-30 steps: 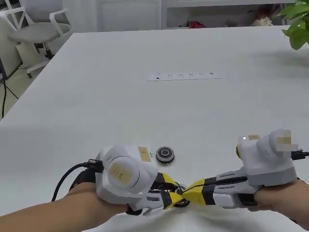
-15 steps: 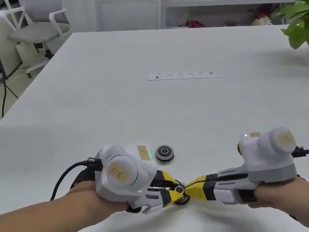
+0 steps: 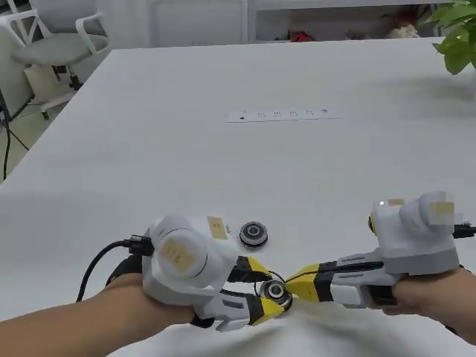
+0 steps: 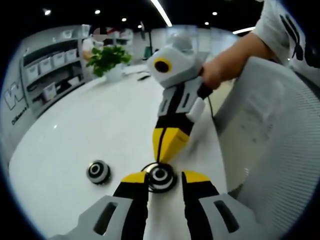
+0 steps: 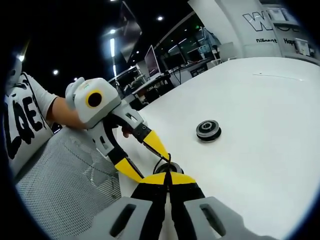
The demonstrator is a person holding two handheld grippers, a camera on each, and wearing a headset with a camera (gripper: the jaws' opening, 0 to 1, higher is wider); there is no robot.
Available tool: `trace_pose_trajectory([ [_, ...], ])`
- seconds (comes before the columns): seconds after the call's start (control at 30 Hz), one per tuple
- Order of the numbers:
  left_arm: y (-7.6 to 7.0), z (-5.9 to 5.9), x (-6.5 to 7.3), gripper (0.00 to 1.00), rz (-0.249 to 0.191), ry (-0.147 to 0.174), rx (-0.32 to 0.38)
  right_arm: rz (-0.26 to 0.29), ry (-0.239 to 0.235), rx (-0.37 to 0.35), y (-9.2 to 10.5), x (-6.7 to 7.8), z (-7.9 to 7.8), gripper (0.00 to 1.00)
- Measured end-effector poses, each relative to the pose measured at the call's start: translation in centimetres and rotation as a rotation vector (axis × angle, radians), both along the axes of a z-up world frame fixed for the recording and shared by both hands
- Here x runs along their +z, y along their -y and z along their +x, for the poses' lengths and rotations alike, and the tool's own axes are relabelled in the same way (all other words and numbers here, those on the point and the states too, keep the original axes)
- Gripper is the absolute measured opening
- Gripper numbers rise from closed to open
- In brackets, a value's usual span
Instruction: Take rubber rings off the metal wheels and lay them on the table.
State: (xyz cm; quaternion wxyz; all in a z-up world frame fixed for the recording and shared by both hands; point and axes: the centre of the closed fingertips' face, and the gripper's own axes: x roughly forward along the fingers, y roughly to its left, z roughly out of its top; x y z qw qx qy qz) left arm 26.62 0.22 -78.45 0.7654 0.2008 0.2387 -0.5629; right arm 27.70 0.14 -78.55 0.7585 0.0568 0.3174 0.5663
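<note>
A metal wheel (image 3: 277, 291) sits between the jaws of my left gripper (image 3: 264, 288), low and near the table's front edge. My right gripper (image 3: 291, 286) comes in from the right and is shut on the black rubber ring. In the left gripper view the wheel (image 4: 161, 178) is clamped between the yellow fingers, and the right gripper (image 4: 165, 152) pinches at its top. From the right gripper (image 5: 169, 176) the ring (image 5: 161, 161) shows as a thin loop lifted off the wheel (image 5: 167, 168). A second wheel (image 3: 253, 233) lies flat on the white table (image 3: 297, 171), still wearing its ring.
A white power strip (image 3: 282, 115) lies across the middle of the table. An office chair (image 3: 52, 37) stands off the far left corner and a green plant (image 3: 457, 33) at the far right. A black cable (image 3: 100, 268) trails from the left gripper.
The right gripper has drawn slightly back to the right, and the black ring now stands out from the held wheel as a thin loop. The left gripper has dipped a little.
</note>
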Motion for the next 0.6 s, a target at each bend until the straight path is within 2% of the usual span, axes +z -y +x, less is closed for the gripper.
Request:
trace_pose_trajectory([
  [0.17, -0.1, -0.2, 0.2, 0.32, 0.001, -0.006, -0.007, 0.001, -0.001, 0.001, 0.0, 0.0, 0.0, 0.00],
  [0.3, -0.2, -0.4, 0.8, 0.38, -0.011, 0.002, -0.008, 0.001, -0.004, 0.000, 0.0, 0.1, 0.0, 0.00],
  [0.47, -0.4, -0.4, 1.6, 0.43, -0.044, -0.018, 0.007, 0.001, -0.003, 0.001, 0.0, 0.1, 0.1, 0.00],
  [0.6, -0.8, -0.6, 1.9, 0.46, -0.050, -0.024, 0.011, 0.004, -0.003, 0.001, 0.0, 0.3, 0.2, 0.00],
])
